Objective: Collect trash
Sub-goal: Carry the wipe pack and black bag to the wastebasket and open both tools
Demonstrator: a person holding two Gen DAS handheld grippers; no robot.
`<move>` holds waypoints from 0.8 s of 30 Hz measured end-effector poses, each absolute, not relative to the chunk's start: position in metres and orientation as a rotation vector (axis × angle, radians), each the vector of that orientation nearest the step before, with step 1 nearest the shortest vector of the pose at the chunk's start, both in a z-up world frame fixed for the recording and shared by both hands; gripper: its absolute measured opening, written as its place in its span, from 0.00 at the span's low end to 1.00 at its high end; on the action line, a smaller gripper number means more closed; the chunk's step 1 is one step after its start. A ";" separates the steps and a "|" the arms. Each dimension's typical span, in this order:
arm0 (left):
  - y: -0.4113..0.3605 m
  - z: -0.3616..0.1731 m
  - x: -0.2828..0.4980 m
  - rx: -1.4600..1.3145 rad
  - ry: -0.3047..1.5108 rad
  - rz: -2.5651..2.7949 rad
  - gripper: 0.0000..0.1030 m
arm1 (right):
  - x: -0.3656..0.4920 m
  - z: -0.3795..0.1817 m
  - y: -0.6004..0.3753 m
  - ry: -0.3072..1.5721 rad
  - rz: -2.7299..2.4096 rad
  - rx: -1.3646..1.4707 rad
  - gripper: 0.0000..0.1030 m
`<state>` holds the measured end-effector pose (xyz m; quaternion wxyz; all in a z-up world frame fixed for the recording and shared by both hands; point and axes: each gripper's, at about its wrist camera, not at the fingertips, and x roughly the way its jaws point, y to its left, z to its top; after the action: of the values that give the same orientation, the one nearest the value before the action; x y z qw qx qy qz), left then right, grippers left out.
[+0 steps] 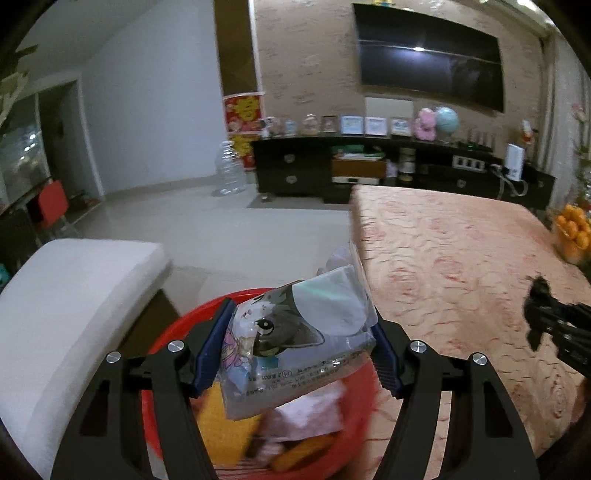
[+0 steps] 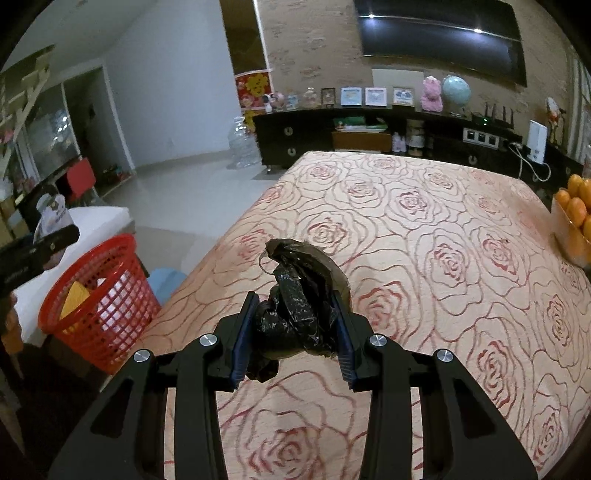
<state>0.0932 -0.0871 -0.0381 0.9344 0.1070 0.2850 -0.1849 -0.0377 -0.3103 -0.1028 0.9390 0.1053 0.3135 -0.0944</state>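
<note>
My left gripper (image 1: pixel 301 338) is shut on a clear plastic snack wrapper (image 1: pixel 295 332) printed with a cartoon cat, held right above the red mesh basket (image 1: pixel 173 332). Yellow and pink scraps lie inside that basket. My right gripper (image 2: pixel 295 332) is shut on a crumpled black plastic bag (image 2: pixel 299 306), just over the rose-patterned tablecloth (image 2: pixel 443 258). In the right wrist view the red mesh basket (image 2: pixel 99 299) stands left of the table's corner, with the left gripper's black body (image 2: pixel 33 251) above it. The right gripper with its bag (image 1: pixel 554 321) shows at the left wrist view's right edge.
A white cushioned seat (image 1: pixel 66 302) lies left of the basket. A bowl of oranges (image 2: pixel 576 221) sits at the table's right edge. Beyond the table are a dark TV cabinet (image 2: pixel 369 136), a wall television (image 2: pixel 439 33), a big clear water bottle (image 2: pixel 242 144) and pale floor tiles.
</note>
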 end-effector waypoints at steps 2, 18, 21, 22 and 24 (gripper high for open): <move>-0.077 -0.040 0.101 0.207 0.592 -0.351 0.63 | -0.034 -0.102 -0.300 0.645 -0.167 0.222 0.37; -0.029 -0.059 0.125 0.128 0.659 -0.291 0.79 | 0.029 -0.063 -0.213 0.628 0.035 0.175 0.37; -0.025 -0.057 0.125 0.115 0.652 -0.291 0.82 | 0.038 -0.057 -0.202 0.624 0.064 0.169 0.37; -0.023 -0.056 0.126 0.108 0.649 -0.288 0.83 | 0.041 -0.056 -0.199 0.624 0.073 0.169 0.37; -0.016 -0.053 0.127 0.076 0.642 -0.274 0.83 | 0.050 -0.054 -0.191 0.630 0.094 0.163 0.37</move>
<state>0.1273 -0.0157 -0.0531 0.9391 0.0373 0.3143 -0.1341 0.0496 -0.1912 -0.0539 0.9464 0.0801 0.3094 0.0461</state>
